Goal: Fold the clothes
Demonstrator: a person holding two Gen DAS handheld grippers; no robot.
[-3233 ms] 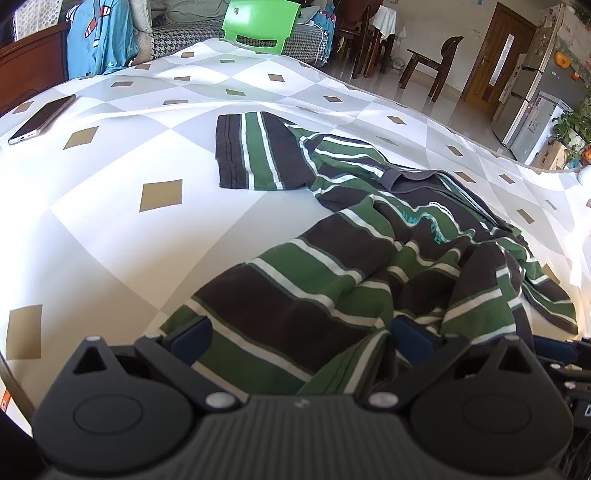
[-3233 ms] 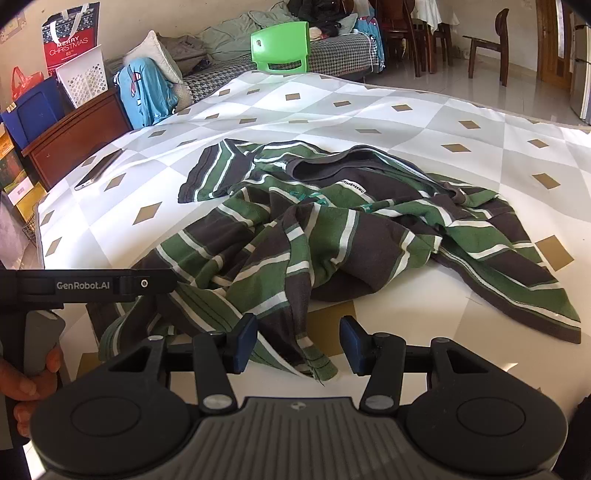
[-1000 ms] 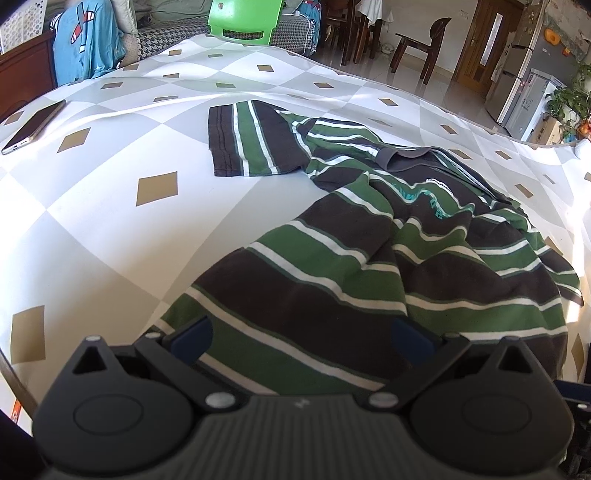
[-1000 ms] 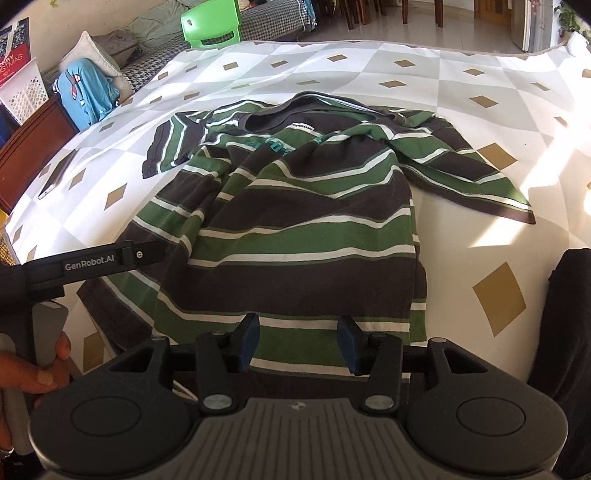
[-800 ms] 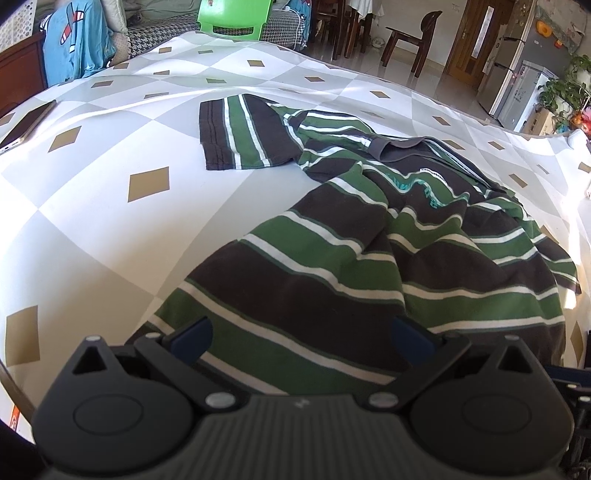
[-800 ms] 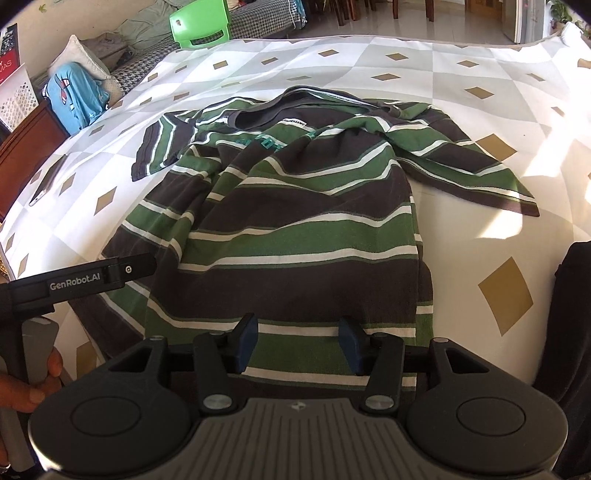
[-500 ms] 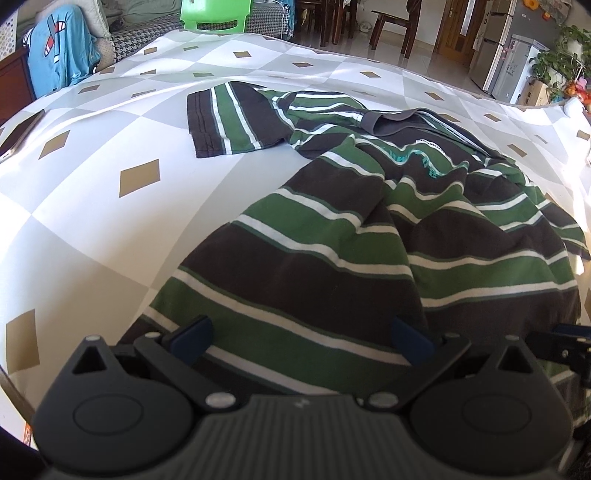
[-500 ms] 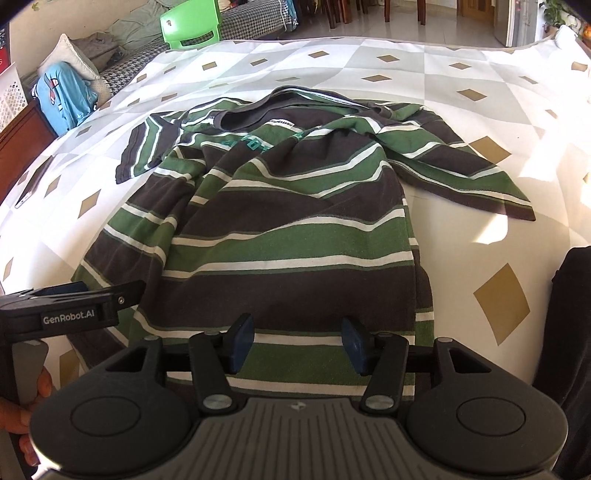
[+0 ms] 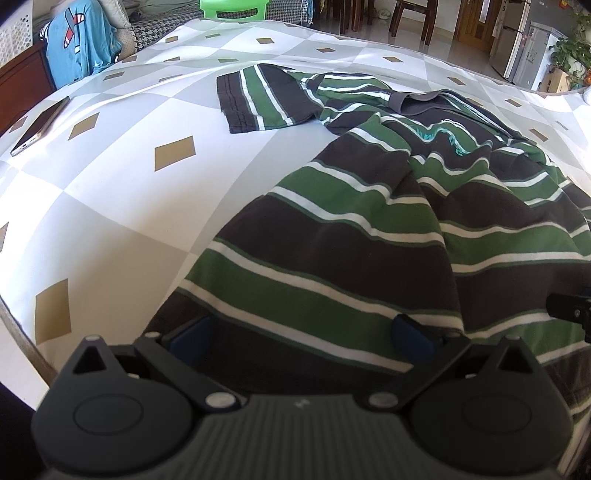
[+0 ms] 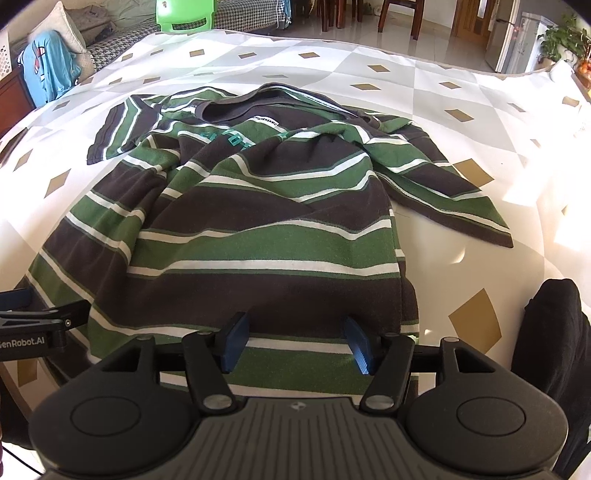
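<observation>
A green, dark brown and white striped shirt lies spread on the diamond-patterned cloth, collar at the far end and hem nearest me. One sleeve lies flat to the far left, and the other sleeve points right. My left gripper is open wide at the hem's left corner, with cloth lying between and partly over its blue pads. My right gripper stands open over the hem's right part, and the shirt passes under its pads.
A phone lies at the far left of the cloth. A green chair and a blue garment stand beyond the far edge. A black cloth shape is at the near right. The surface's edge runs close on the left.
The crumpled shirt is now spread out flat with its hem toward me. Both views have shifted right along the hem. The right gripper's fingers have widened a little.
</observation>
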